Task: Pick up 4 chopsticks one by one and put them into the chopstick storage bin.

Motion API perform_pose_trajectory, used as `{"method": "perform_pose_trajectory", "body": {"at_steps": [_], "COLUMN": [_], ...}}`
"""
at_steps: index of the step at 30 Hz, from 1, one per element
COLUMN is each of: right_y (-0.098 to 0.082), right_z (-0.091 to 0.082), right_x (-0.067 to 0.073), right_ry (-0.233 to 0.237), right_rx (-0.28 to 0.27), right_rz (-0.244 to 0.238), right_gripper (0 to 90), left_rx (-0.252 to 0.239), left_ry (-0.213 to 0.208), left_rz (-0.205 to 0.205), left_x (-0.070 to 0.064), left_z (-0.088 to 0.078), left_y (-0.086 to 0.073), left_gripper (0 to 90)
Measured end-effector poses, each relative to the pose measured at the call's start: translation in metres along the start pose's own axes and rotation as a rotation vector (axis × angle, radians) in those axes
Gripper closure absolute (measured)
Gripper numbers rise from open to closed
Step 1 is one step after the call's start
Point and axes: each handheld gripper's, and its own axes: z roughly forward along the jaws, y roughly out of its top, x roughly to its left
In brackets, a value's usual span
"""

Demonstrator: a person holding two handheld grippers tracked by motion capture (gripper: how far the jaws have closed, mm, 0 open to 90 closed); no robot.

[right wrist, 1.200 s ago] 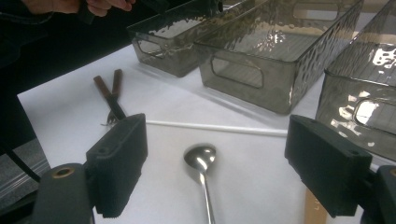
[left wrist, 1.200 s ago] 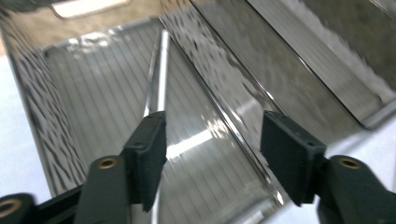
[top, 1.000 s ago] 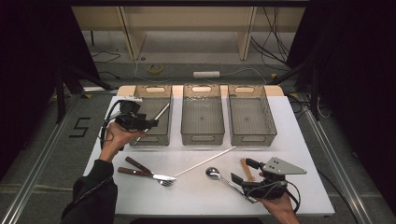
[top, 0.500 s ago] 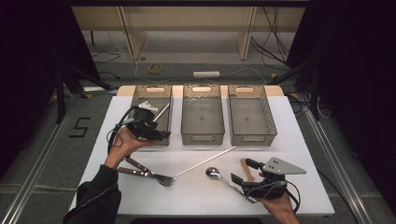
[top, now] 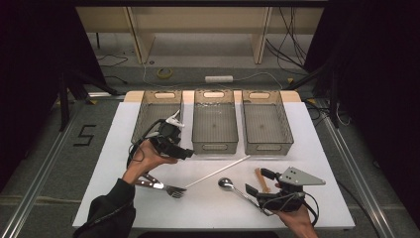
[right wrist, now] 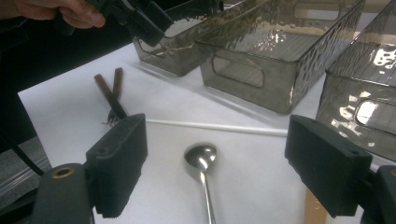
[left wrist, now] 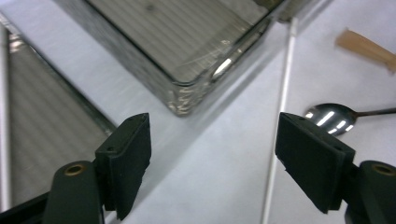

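The left gripper (top: 187, 153) hovers just in front of the near end of the left bin (top: 157, 115), with nothing between its jaws; they stand wide and have just been opening. In the left gripper view the jaws frame bare white table (left wrist: 219, 186), with the white straw (left wrist: 280, 121) running just inside the right-hand jaw and a corner of the middle bin (left wrist: 187, 79) above them. On the table in front of the middle bin (top: 214, 121), the white straw (top: 218, 172) lies slanted; nearer the person from it rest the spoon (top: 233, 188) and, to the left, a fork (top: 163, 186) with dark-handled cutlery beneath the left hand. The right gripper (top: 260, 183) sits low near the table's front edge, right of the spoon, its jaws also spread wide and empty; in the right gripper view the spoon (right wrist: 201, 161) lies between them, apart from both. A wooden stick (top: 261, 179) lies beside that gripper.
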Motion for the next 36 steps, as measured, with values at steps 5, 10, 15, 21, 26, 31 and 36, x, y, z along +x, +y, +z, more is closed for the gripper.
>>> {"method": "perform_pose_trajectory", "body": {"at_steps": [5,10,15,21,26,31,36], "right_y": [0.000,0.000,0.000,0.000,0.000,0.000,0.000], "right_z": [-0.001,0.000,0.000,0.000,0.000,0.000,0.000], "right_x": [0.000,0.000,0.000,0.000,0.000,0.000,0.000], "right_ry": [0.000,0.001,0.003,0.003,0.002,0.002,0.001], "right_rx": [-0.002,0.000,0.000,0.001,0.000,0.000,0.001], "right_rz": [-0.001,-0.001,-0.003,-0.002,-0.002,-0.002,-0.002], "right_gripper": [22.2,22.2,22.2,22.2,22.2,22.2,22.2], "left_rx": [0.021,0.044,0.073,0.108,0.140,0.175,0.210], "left_ry": [-0.026,-0.040,-0.049,-0.056,-0.057,-0.062,-0.062], "left_rz": [0.035,0.058,0.074,0.094,0.117,0.128,0.134], "left_x": [-0.013,-0.025,-0.034,-0.041,-0.049,-0.054,-0.057], "left_z": [0.009,0.019,0.027,0.037,0.046,0.056,0.069], "left_y": [0.004,0.007,0.008,0.010,0.011,0.012,0.013], "left_gripper": [24.8,24.3,24.6,25.4,27.9,33.4,40.8]}}
